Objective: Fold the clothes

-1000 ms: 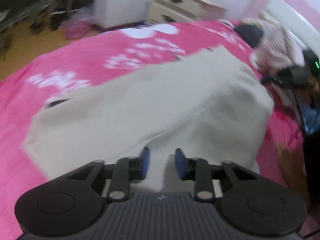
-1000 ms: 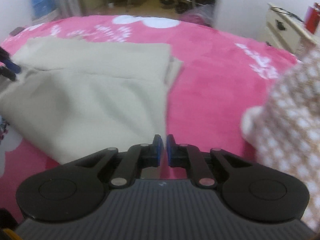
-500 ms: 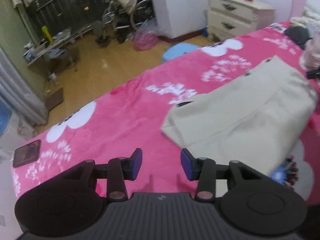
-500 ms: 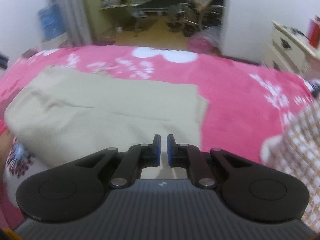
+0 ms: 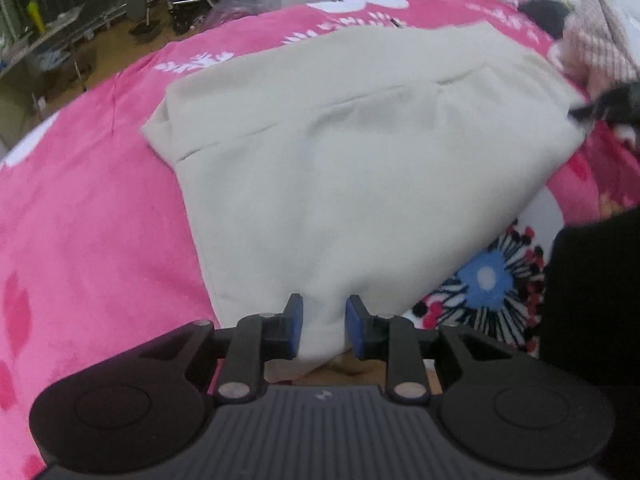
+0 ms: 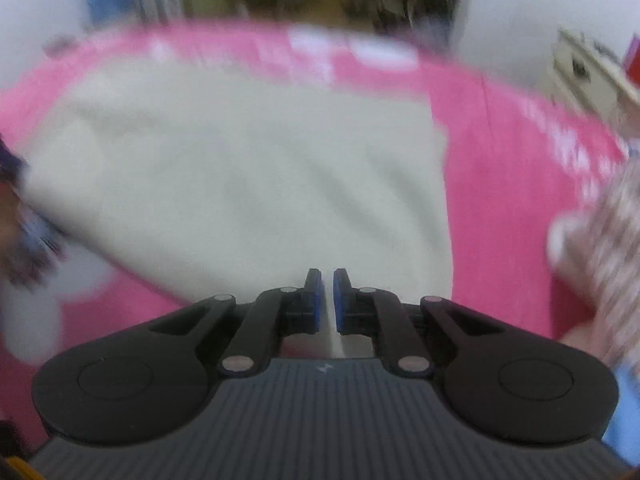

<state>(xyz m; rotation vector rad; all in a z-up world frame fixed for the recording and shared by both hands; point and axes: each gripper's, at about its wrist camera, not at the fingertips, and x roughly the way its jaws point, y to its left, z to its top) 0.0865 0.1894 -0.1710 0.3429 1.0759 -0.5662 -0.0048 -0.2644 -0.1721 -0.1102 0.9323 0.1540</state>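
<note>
fingers of the left gripper (image 5: 322,330) have just been closing, narrow around the near corner of the beige garment (image 5: 360,168) on the pink bed (image 5: 92,216); the right gripper (image 6: 325,300) pinches its right near edge. partly folded, another fold seemingly remains.

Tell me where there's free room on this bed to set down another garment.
Bare pink blanket lies open left of the beige garment, toward the floor. Right of it is crowded: a checked garment and a dark item are piled there.
</note>
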